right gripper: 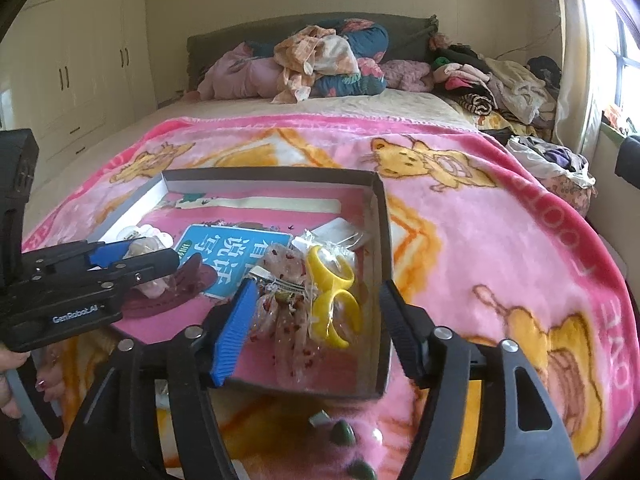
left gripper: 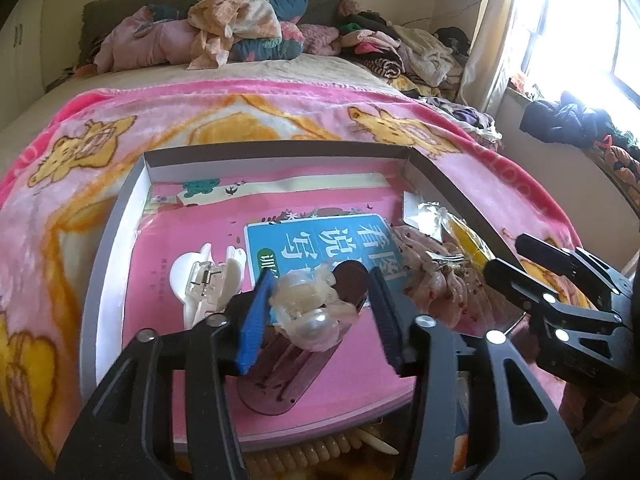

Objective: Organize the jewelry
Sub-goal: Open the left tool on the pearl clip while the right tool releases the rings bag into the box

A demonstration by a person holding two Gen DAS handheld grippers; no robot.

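The left gripper [left gripper: 320, 312] stands spread, the clear pearl hair clip [left gripper: 308, 316] between its 2 fingers, above the dark red clip [left gripper: 288, 364], whose long axis runs toward the camera. The right gripper [right gripper: 316, 328] is spread over the box [right gripper: 384, 240].

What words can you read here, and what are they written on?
"GenRobot.AI": on the black body of the left claw.
"看图说写": upside down on the blue label of the pink book; its smaller print is too blurred.
Letters along the blanket edge: too warped to read.

Box [left gripper: 120, 216] on blanket [left gripper: 280, 112], book [left gripper: 200, 224] inside, clip [left gripper: 204, 276] on book
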